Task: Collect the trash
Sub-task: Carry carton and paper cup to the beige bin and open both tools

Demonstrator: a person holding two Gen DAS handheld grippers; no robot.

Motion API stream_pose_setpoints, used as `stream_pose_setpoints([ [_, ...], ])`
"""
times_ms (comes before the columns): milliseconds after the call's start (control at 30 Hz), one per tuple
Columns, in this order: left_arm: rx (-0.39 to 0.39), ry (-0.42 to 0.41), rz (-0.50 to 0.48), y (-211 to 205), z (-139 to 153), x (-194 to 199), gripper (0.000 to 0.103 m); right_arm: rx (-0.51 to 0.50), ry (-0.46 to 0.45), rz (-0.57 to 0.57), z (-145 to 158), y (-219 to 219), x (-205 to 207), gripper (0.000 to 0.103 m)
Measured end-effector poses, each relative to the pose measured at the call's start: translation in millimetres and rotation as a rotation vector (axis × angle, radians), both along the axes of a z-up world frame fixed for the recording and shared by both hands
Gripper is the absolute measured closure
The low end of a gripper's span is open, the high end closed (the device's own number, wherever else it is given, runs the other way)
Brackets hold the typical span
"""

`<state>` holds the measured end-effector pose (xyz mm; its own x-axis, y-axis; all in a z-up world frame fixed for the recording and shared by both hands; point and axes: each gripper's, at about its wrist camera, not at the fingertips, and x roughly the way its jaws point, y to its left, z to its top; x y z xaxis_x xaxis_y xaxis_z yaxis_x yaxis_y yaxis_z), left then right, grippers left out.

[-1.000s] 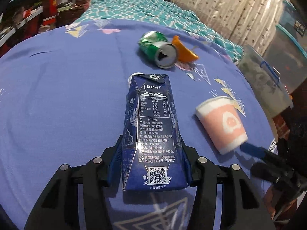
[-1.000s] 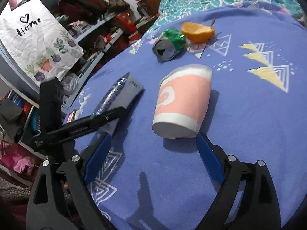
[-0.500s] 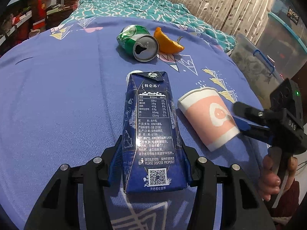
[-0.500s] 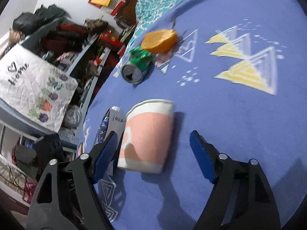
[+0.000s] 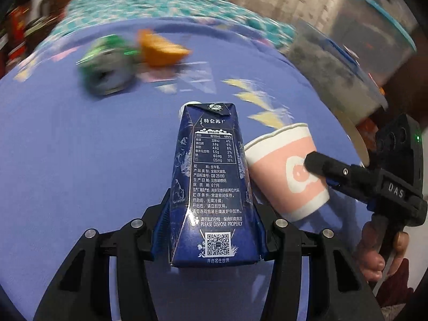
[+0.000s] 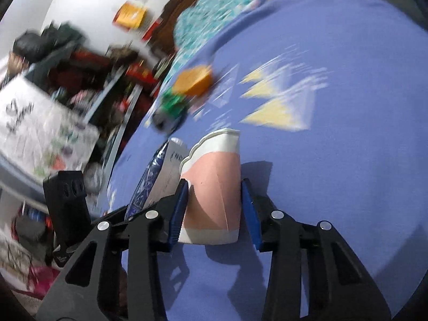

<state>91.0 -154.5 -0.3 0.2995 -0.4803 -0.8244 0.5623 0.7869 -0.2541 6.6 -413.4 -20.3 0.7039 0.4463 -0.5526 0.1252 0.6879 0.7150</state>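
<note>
Trash on the purple patterned bedspread (image 5: 80, 160): your left gripper (image 5: 214, 227) clamps the dark blue milk carton (image 5: 214, 182); your right gripper (image 6: 214, 211), jaws just closing, pinches the pink-and-white paper cup (image 6: 211, 195), whose long axis runs along its fingers, carton just beside.

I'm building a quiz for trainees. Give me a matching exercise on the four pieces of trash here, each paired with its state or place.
Things:
1. milk carton
2. paper cup
3. green can
4. orange peel

States:
A. lying free, its open end toward the left wrist camera
B. held in the left gripper
C. beside the can, ungripped
D. squeezed in the right gripper

Pairs: 1-B, 2-D, 3-A, 4-C
</note>
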Motion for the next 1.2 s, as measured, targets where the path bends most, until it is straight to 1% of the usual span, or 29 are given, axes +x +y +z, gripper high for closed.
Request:
stream_pose_setpoints([
  [100, 0.015, 0.004, -0.110, -54, -2, -6, 0.055, 0.018, -0.018, -0.127, 0, -50, -30, 0.061],
  [167, 0.028, 0.001, -0.192, -99, -2, -12, 0.055, 0.025, -0.031, -0.203, 1, -80, -48, 0.061],
  [200, 0.035, -0.004, -0.217, -116, -3, -15, 0.055, 0.029, -0.037, -0.242, 2, -96, -57, 0.061],
  [267, 0.050, -0.014, -0.282, -164, -2, -23, 0.055, 0.028, -0.042, -0.304, 2, -123, -72, 0.061],
  [300, 0.052, -0.013, -0.300, -180, -2, -25, 0.055, 0.018, -0.044, -0.355, 3, -142, -82, 0.061],
  [367, 0.053, -0.001, -0.347, -222, -3, -28, 0.055, 0.004, -0.048, -0.412, 5, -166, -96, 0.061],
  [400, 0.053, 0.005, -0.378, -251, -3, -30, 0.055, -0.004, -0.053, -0.460, 7, -186, -105, 0.061],
  [433, 0.055, 0.003, -0.398, -269, -2, -32, 0.055, -0.007, -0.056, -0.490, 8, -199, -111, 0.061],
  [533, 0.064, -0.026, -0.467, -330, 2, -43, 0.055, -0.027, -0.060, -0.590, 11, -247, -130, 0.060],
  [600, 0.065, -0.043, -0.502, -367, 5, -50, 0.055, -0.061, -0.052, -0.661, 13, -275, -138, 0.057],
  [633, 0.064, -0.045, -0.521, -386, 5, -53, 0.055, -0.077, -0.037, -0.689, 12, -284, -141, 0.053],
  [667, 0.066, -0.043, -0.538, -404, 4, -57, 0.052, -0.097, -0.012, -0.728, 10, -295, -142, 0.045],
  [700, 0.078, -0.044, -0.555, -417, 2, -59, 0.045, -0.104, 0.003, -0.748, 7, -304, -145, 0.036],
  [733, 0.095, -0.059, -0.561, -428, 0, -61, 0.031, -0.111, 0.009, -0.769, 4, -307, -148, 0.023],
  [767, 0.110, -0.089, -0.551, -436, -1, -62, 0.029, -0.123, 0.014, -0.799, 4, -309, -153, 0.023],
  [800, 0.111, -0.097, -0.546, -436, -1, -61, 0.029, -0.132, 0.010, -0.819, 4, -309, -158, 0.023],
  [900, 0.081, -0.042, -0.528, -427, 0, -50, 0.029, -0.136, -0.016, -0.858, 4, -297, -171, 0.023],
  [1067, 0.035, -0.042, -0.476, -379, 15, -31, 0.029, -0.124, -0.042, -0.827, 4, -267, -169, 0.023],
  [1200, 0.026, -0.070, -0.434, -329, 24, -30, 0.029, -0.142, -0.050, -0.828, 8, -218, -166, 0.023],
])
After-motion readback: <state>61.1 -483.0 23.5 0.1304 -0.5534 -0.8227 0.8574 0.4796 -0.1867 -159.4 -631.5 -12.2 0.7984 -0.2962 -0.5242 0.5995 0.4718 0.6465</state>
